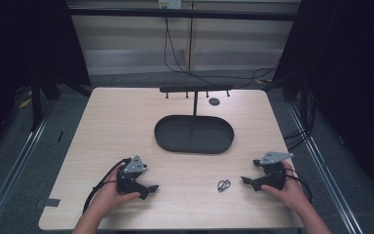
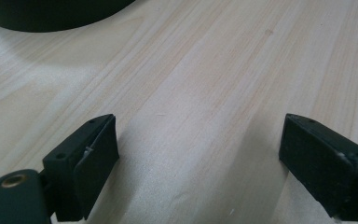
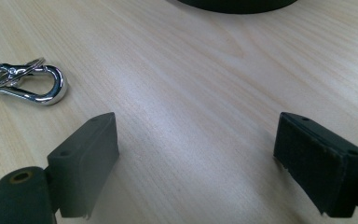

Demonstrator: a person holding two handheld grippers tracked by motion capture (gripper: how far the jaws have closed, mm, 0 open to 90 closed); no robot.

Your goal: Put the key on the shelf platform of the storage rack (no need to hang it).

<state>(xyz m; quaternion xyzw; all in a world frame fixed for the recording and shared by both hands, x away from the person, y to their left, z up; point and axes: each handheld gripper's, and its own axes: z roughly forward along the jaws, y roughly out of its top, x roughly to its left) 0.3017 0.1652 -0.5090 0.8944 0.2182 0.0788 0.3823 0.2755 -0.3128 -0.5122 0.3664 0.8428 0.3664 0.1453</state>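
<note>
Wood table point(image 1: 126, 117) has a dark stand with an oval tray point(image 1: 195, 134) and a hook bar at the back. Both claws rest low near the front, jaws wide apart, holding nothing. A shiny clip point(image 1: 223, 185) lies just beside the right claw point(image 1: 246, 181), well apart from the left claw point(image 1: 152, 189). I think the clip gets picked up next: slide the right jaws around its thick side, then squeeze slowly so it does not skid

Dim, dark-edged high view; overhead sheen on the pale table point(image 1: 126, 122); soft shadows, blurred near foregrounds.
</note>
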